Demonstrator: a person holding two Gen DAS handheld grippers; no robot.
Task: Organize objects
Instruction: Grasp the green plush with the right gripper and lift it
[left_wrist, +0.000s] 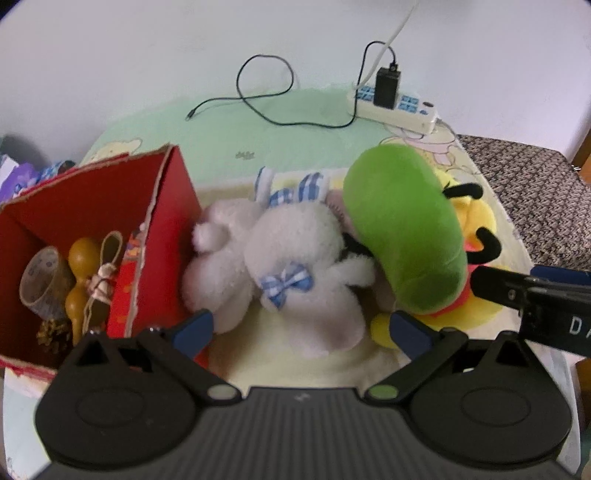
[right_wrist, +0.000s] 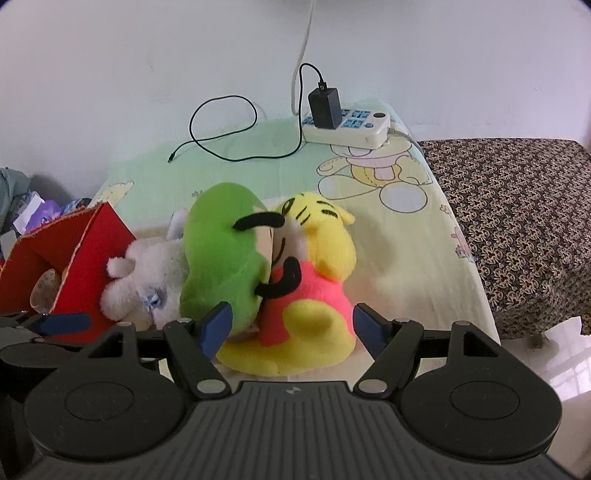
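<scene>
left tongs (left_wrist: 301, 330) are spread wide, blue pads flanking the fluffy white plush rabbit with a blue gingham bow (left_wrist: 295, 269), nothing pinched yet; looks lined up for a grab, judging by the straddle. right tongs (right_wrist: 291, 326) are spread too, framing the yellow plush bear in a pink shirt (right_wrist: 314, 295), with one pad just beside the green bean-shaped plush with black stick arms (right_wrist: 225, 254), which leans across both neighbours. the three toys huddle touching each other on the pale cartoon-print bed sheet (right_wrist: 406, 236), probably gathered there for sorting. just beside the rabbit stands the open red cardboard box (left_wrist: 162, 236), already holding a roll of clear tape (left_wrist: 44, 280) and a brown wooden gourd (left_wrist: 79, 280) — likely the destination. farther back, a white power strip (right_wrist: 347, 127) carries a black charger (right_wrist: 325, 101). only the letters "d a" on the right tool are readable.
</scene>
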